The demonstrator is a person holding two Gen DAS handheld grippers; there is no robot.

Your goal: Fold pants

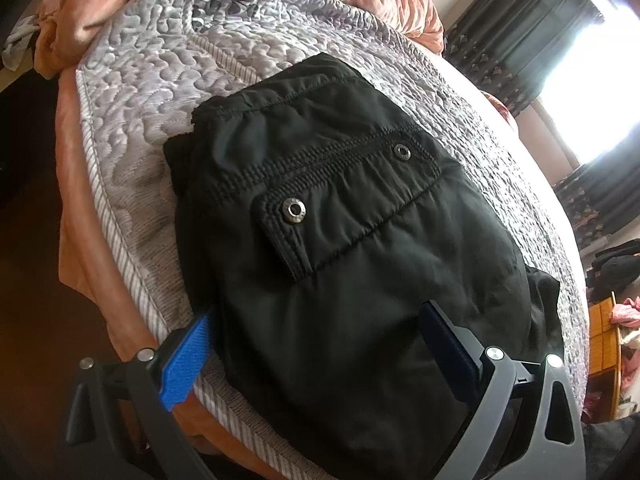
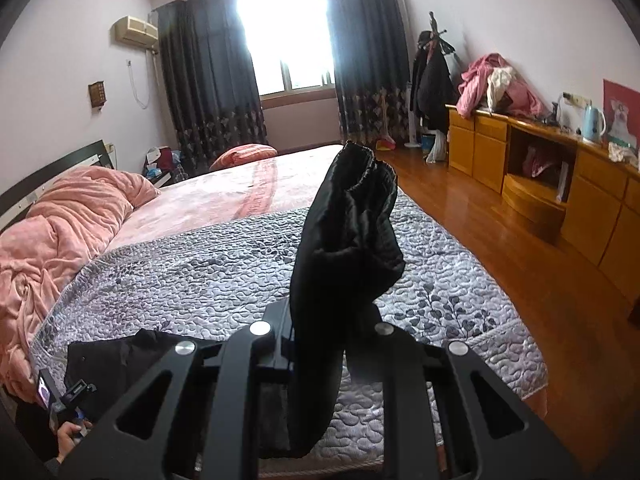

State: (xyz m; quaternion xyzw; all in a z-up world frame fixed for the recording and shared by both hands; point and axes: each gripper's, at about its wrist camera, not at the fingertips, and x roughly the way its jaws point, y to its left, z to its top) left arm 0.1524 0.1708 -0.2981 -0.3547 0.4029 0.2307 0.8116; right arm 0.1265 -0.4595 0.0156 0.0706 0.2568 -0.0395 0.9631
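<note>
Black pants [image 1: 344, 216] with a snap-buttoned pocket flap lie partly folded on the grey quilted bedspread [image 1: 160, 80]. My left gripper [image 1: 320, 344] is open, its blue fingers [image 1: 188, 360] straddling the near part of the pants, resting on or just above the fabric. My right gripper [image 2: 320, 344] is shut on a leg end of the pants [image 2: 348, 232], which stands up between the jaws above the bedspread [image 2: 200, 280]. The rest of the pants [image 2: 116, 364] and the left gripper's handle show at lower left in the right wrist view.
A pink duvet [image 2: 68, 220] is bunched at the bed's head. The bed edge [image 1: 116, 248] runs close to the pants on the left. Wooden floor [image 2: 500, 260] and a wooden dresser [image 2: 560, 176] lie to the right of the bed. Curtains [image 2: 208, 80] frame a bright window.
</note>
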